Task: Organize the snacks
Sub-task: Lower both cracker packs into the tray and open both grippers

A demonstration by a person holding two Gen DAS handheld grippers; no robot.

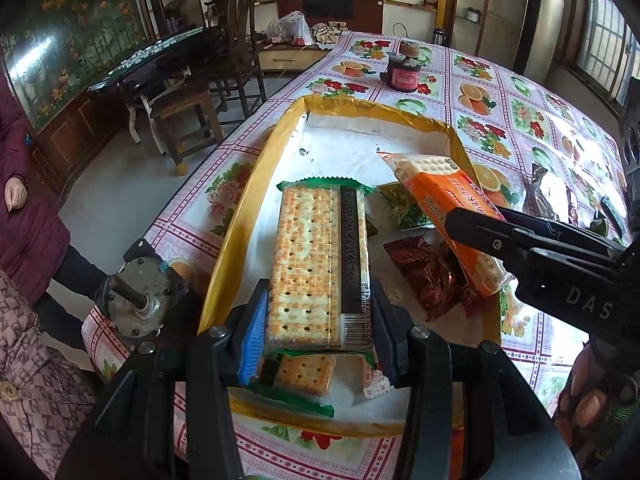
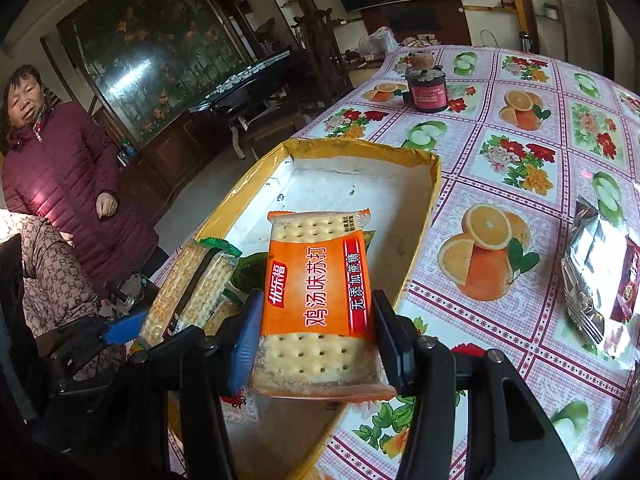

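Note:
A shallow box (image 1: pixel 256 184) with a yellow rim and white inside lies on the flowered tablecloth; it also shows in the right wrist view (image 2: pixel 434 184). My left gripper (image 1: pixel 320 332) is shut on a green-edged cracker pack (image 1: pixel 316 264) and holds it over the box's near end. Another green cracker pack (image 1: pixel 306 374) lies under it in the box. My right gripper (image 2: pixel 318 344) is shut on an orange cracker pack (image 2: pixel 316 280) and holds it above the box's right side. The orange pack also shows in the left wrist view (image 1: pixel 444 208). A dark red snack bag (image 1: pixel 424 276) and a green bag (image 1: pixel 404 204) lie in the box.
A silver foil snack pack (image 2: pixel 596 276) lies on the table right of the box. A dark jar (image 2: pixel 426 88) stands farther back. A metal motor-like part (image 1: pixel 140 292) sits at the table's left edge. Two people (image 2: pixel 60 184) stand at the left. Chairs and a side table stand beyond.

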